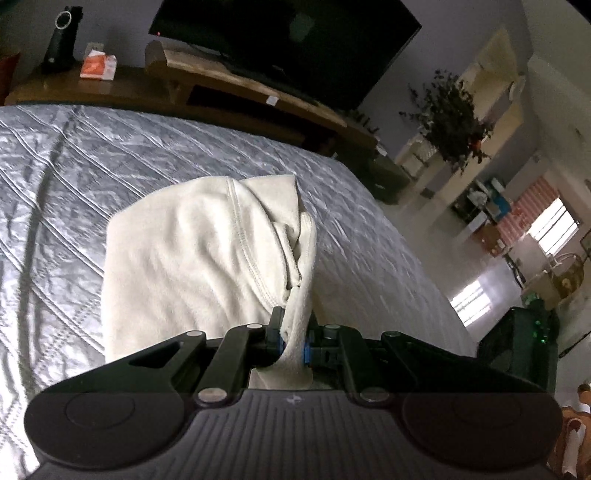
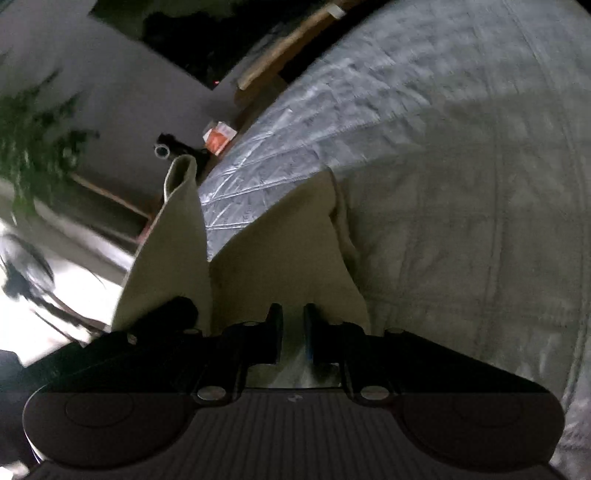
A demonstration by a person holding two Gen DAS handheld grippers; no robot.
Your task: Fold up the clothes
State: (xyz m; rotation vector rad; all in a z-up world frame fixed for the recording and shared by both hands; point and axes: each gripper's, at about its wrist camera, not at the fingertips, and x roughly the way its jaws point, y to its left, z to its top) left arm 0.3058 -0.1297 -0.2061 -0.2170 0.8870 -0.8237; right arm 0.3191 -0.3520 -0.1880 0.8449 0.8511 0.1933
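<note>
The left gripper (image 1: pixel 294 328) is closed on a hem of the cream soft cotton garment (image 1: pixel 192 258), which lies bunched near the right edge of the grey quilted bed cover (image 1: pixel 74 166). The right gripper (image 2: pixel 293 325) pinches cream cloth too

Garment (image 1: pixel 192 258) lies on bed (image 1: pixel 74 166), near its right edge. Behind the bed's far edge, a desk (image 1: pixel 221 79) carries television (image 1: pixel 284 40) and box (image 1: pixel 98 66).

grey quilted bed (image 1: pixel 110 155), wooden tv console (image 1: pixel 236 79), dark tv (image 1: pixel 288 33), potted plant (image 1: pixel 450 118), bright windows (image 1: pixel 550 229).
</note>
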